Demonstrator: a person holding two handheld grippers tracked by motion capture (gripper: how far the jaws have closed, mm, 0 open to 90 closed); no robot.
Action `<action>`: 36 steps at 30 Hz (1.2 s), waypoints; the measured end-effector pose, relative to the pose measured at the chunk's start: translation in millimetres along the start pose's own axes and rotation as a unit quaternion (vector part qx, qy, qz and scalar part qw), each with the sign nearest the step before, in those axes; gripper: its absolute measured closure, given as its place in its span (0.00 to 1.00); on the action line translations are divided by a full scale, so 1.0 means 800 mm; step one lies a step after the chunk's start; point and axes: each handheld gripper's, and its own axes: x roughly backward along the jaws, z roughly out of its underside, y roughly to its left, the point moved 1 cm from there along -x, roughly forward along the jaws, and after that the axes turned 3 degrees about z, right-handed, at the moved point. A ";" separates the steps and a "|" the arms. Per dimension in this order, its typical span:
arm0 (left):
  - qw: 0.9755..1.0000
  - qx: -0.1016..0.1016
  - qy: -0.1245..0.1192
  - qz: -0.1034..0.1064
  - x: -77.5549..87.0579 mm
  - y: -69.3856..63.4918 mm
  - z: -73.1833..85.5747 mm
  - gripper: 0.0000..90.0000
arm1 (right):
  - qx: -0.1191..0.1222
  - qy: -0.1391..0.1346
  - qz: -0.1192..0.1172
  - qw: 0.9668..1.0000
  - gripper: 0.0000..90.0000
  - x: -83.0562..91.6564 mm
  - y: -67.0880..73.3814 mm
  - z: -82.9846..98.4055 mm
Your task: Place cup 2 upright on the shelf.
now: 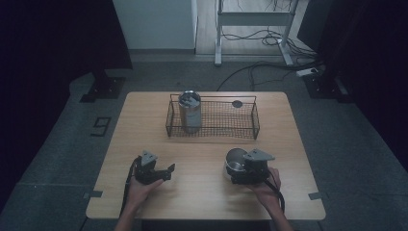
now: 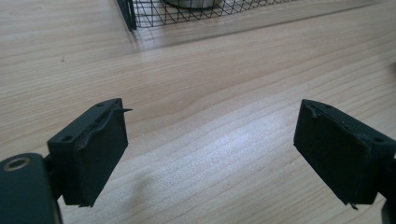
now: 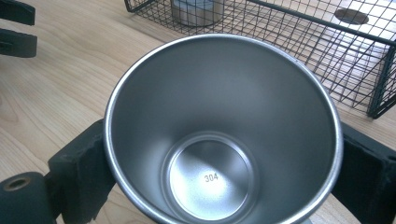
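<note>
A steel cup point(image 3: 219, 140) sits between the black jaws of my right gripper point(image 3: 224, 135), its open mouth facing the camera and a pad pressing on each side. From above, that cup point(image 1: 235, 161) is at the table's front right, with my right gripper point(image 1: 234, 168) shut on it. My left gripper point(image 1: 168, 172) rests at the front left, its jaws point(image 2: 211, 112) wide apart over bare wood with nothing between them. A second steel cup point(image 1: 189, 111) stands upright in the left end of a black wire basket point(image 1: 211, 97).
The wire basket point(image 3: 327, 46) lies across the back middle of the wooden table point(image 1: 202, 192). A dark round spot point(image 1: 237, 103) shows at the basket's far right. The left gripper's jaws point(image 3: 16, 28) show at the top left of the right gripper view. Cables and stands cover the floor behind.
</note>
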 end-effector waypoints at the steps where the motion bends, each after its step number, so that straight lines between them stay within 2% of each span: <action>1: 1.000 0.001 0.000 0.002 0.000 0.000 0.000 0.11 | 0.001 0.001 0.000 1.000 0.07 0.000 0.001 0.000; 6: 1.000 0.002 -0.001 0.000 0.001 0.001 0.000 0.13 | 0.001 -0.001 -0.004 1.000 0.08 -0.001 0.002 -0.001; 12: 1.000 0.005 -0.003 -0.001 0.003 0.002 -0.001 0.13 | -0.002 -0.016 -0.012 1.000 0.08 0.008 0.003 -0.011; 24: 1.000 0.014 -0.009 0.000 0.007 0.007 -0.002 0.14 | -0.005 -0.032 -0.007 0.999 0.07 0.019 -0.004 -0.031; 30: 1.000 0.013 -0.004 0.000 0.005 0.006 -0.001 0.14 | -0.003 -0.040 -0.015 0.999 0.08 0.019 -0.002 -0.040; 36: 1.000 0.012 -0.002 0.002 0.002 0.004 0.000 0.14 | -0.006 -0.044 -0.013 0.999 0.08 0.021 -0.005 -0.045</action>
